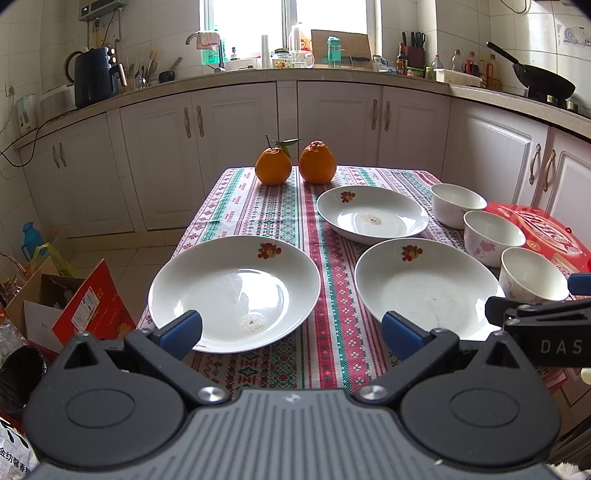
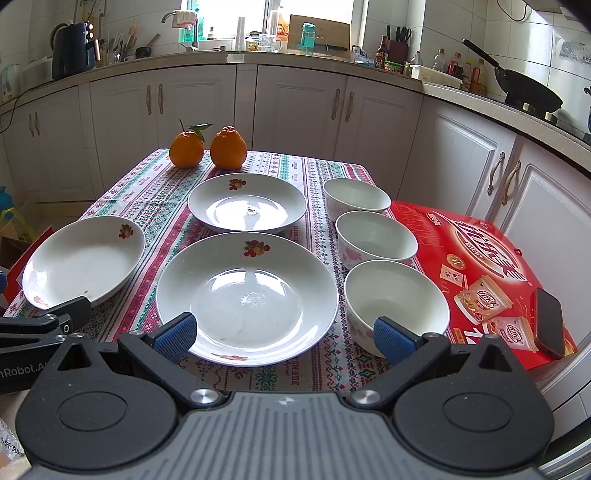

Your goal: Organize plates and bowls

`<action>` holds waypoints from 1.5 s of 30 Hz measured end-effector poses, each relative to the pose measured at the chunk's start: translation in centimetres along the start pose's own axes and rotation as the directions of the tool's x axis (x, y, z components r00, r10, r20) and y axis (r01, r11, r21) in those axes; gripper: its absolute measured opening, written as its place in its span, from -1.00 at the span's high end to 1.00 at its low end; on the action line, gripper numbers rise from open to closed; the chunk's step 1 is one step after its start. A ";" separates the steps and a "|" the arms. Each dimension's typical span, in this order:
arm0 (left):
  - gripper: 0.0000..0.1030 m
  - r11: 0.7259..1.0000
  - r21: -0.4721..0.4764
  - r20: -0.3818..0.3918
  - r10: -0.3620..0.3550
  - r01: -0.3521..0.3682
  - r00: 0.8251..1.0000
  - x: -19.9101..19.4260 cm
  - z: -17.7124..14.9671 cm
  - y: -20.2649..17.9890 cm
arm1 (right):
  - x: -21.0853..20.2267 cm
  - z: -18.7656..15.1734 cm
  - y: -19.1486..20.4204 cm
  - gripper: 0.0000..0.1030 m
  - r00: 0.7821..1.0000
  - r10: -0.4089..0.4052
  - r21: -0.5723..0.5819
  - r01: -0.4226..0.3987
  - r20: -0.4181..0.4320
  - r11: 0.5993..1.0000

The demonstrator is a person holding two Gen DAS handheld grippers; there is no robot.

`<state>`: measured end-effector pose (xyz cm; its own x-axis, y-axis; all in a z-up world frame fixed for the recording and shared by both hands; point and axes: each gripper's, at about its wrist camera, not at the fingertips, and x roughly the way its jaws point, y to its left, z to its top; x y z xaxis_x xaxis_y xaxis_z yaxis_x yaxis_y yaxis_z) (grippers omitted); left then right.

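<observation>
A home kitchen: white cupboards [image 1: 236,147] under the counter [image 1: 332,75], a wok [image 1: 546,83] (black) on it.

Your left wrist camera looks along the table [image 1: 258,206] from its near left; your right sits further right. Both face the counter [image 2: 332,61], sharing the plates [image 1: 373,214] and bowls [image 2: 376,236]

Bright window [image 1: 284,22] backlight, perhaps overexposed
</observation>
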<state>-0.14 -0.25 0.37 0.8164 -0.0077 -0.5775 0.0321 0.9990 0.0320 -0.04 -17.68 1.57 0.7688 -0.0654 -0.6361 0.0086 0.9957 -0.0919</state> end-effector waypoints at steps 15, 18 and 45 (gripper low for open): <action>-0.99 1.000 0.001 0.002 0.002 -0.002 1.000 0.0 0.0 -0.1 | 0.0 0.0 0.0 -1.00 1.000 -0.002 -0.001 0.002 0.003 1.000; -0.99 1.000 0.002 0.003 0.003 -0.003 1.000 -0.1 0.1 0.0 | 0.0 0.0 0.0 -1.00 1.000 -0.002 -0.001 0.002 0.003 1.000; -0.99 1.000 0.005 0.006 0.003 -0.003 1.000 -0.3 0.2 0.0 | 0.0 0.1 0.0 -1.00 1.000 -0.009 0.003 0.009 0.000 1.000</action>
<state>-0.27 -0.30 0.73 0.8202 -0.0049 -0.5721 0.0323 0.9988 0.0378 -0.03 -17.66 1.65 0.7688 -0.0739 -0.6352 0.0172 0.9953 -0.0949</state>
